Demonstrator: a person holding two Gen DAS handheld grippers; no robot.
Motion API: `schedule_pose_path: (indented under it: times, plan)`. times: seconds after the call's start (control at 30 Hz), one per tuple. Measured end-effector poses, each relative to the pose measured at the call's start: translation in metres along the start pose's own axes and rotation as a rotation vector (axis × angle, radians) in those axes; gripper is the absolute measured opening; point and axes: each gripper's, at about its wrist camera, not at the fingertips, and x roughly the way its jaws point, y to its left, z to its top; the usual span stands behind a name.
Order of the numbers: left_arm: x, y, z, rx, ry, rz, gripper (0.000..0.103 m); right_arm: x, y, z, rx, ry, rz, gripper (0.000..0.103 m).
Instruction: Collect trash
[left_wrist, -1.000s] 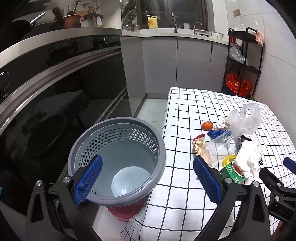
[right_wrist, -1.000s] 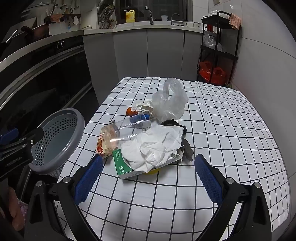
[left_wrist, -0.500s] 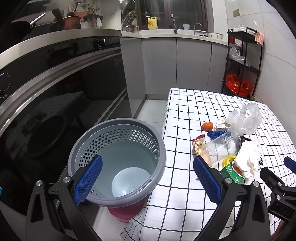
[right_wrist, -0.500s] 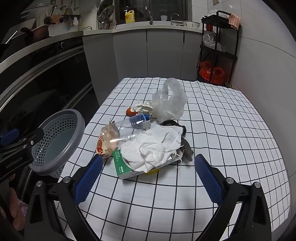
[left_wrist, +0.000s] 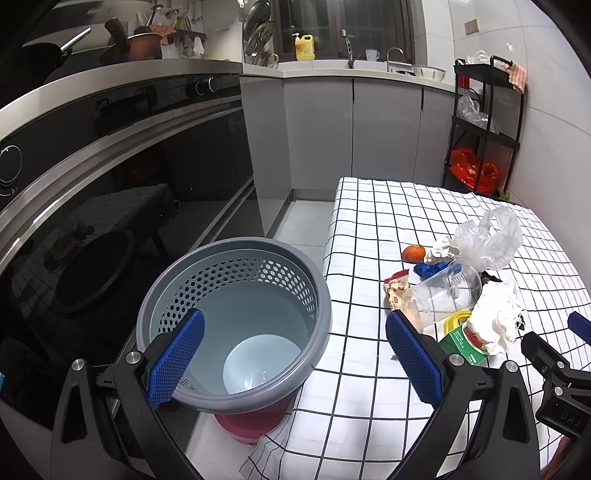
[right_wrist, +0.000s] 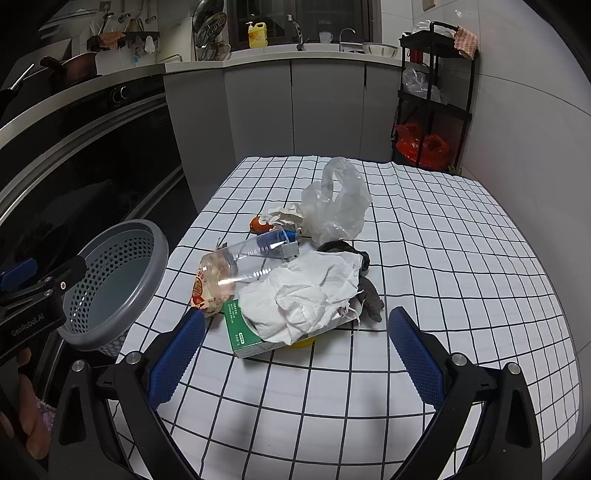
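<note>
A pile of trash lies on the checked tablecloth (right_wrist: 443, 266): crumpled white paper (right_wrist: 306, 291) over a green-and-white box (right_wrist: 243, 332), a clear plastic cup (right_wrist: 251, 258) on its side, a thin plastic bag (right_wrist: 340, 206), a red snack wrapper (left_wrist: 397, 291), an orange fruit (left_wrist: 413, 253) and a dark rag (right_wrist: 369, 295). The grey perforated bin (left_wrist: 236, 321), holding nothing, stands on a red stool at the table's left edge. My left gripper (left_wrist: 295, 354) hangs open over the bin's near rim. My right gripper (right_wrist: 295, 354) is open just short of the pile, nothing between its fingers.
A dark oven front and steel counter (left_wrist: 110, 122) run along the left. Grey cabinets (right_wrist: 325, 107) and a black shelf rack (right_wrist: 436, 96) with red bags stand behind the table. A hand (right_wrist: 26, 424) holds the left gripper at the lower left.
The left gripper has drifted slightly; the bin sits a little lower in its view. The right gripper and the trash pile have barely shifted.
</note>
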Motion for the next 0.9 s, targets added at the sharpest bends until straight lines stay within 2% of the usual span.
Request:
schedule_pose_path:
  times: [0.9]
  plan:
    - [0.0013, 0.0003, 0.0003, 0.007, -0.006, 0.003, 0.097, -0.0034, -0.0026, 0.0012, 0.004, -0.003, -0.003, 0.095]
